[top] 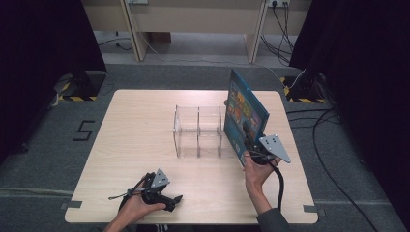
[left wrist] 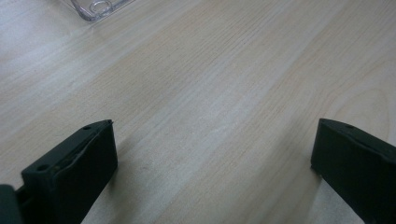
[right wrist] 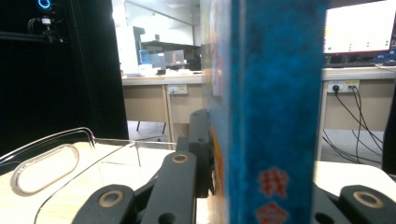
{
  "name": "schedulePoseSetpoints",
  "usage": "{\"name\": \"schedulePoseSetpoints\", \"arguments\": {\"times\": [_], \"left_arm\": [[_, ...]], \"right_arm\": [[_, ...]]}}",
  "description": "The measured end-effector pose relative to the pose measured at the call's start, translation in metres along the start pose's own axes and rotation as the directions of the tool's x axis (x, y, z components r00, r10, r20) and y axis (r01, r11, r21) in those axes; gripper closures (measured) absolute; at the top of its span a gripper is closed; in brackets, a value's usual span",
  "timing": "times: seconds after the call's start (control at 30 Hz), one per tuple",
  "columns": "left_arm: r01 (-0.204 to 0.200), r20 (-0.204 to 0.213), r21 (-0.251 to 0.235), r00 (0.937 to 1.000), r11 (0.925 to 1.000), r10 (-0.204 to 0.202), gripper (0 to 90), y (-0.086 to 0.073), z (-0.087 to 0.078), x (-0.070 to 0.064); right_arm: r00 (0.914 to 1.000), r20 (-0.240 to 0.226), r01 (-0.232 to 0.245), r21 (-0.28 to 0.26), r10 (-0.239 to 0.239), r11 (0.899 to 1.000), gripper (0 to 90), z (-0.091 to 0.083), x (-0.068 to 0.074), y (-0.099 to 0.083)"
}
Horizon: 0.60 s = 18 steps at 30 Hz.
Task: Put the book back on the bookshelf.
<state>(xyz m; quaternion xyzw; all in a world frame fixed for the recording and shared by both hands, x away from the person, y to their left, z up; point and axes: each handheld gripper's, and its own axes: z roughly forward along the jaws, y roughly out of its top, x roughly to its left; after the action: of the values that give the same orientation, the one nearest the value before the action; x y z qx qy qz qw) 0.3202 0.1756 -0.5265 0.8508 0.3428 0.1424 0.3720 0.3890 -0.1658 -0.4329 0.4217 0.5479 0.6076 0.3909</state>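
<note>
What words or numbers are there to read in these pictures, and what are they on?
"5": black mark on the grey floor, left of the table.
Red characters low on the blue book spine, held in the right claw: too blurred to read.
Book cover print: too small to read.
Bright monitor behind: text too small to read.

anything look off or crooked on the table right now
Nothing is spilled or broken. The one thing askew is the blue book, held off the table by the right gripper and leaning at a slant beside the clear divided rack, not in a slot. The left gripper rests open on bare wood.
</note>
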Motion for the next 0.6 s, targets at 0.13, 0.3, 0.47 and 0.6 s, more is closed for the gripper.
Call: {"name": "schedulePoseSetpoints", "arguments": {"times": [0.13,0.3,0.47,0.6], "left_arm": [[0.000,0.001,-0.001,1.0000,1.0000,0.000,0.0,0.000,0.000,0.000],[-0.001,0.001,-0.001,1.0000,1.0000,0.001,0.0,0.000,0.000,0.000],[-0.004,0.002,0.000,1.0000,1.0000,0.004,0.0,0.000,0.000,0.000],[-0.003,0.004,-0.001,1.0000,1.0000,0.003,0.0,0.000,0.000,-0.001]], "right_arm": [[0.9999,0.011,-0.002,0.002,0.002,1.000,81.2,-0.003,0.001,-0.002],[0.9997,0.025,-0.003,0.001,0.003,1.000,80.3,-0.010,0.002,-0.004],[0.9995,0.033,0.002,-0.002,-0.002,1.000,79.4,-0.014,0.001,-0.004],[0.9990,0.042,0.011,-0.003,-0.011,1.000,75.4,-0.018,0.002,-0.002]]}}
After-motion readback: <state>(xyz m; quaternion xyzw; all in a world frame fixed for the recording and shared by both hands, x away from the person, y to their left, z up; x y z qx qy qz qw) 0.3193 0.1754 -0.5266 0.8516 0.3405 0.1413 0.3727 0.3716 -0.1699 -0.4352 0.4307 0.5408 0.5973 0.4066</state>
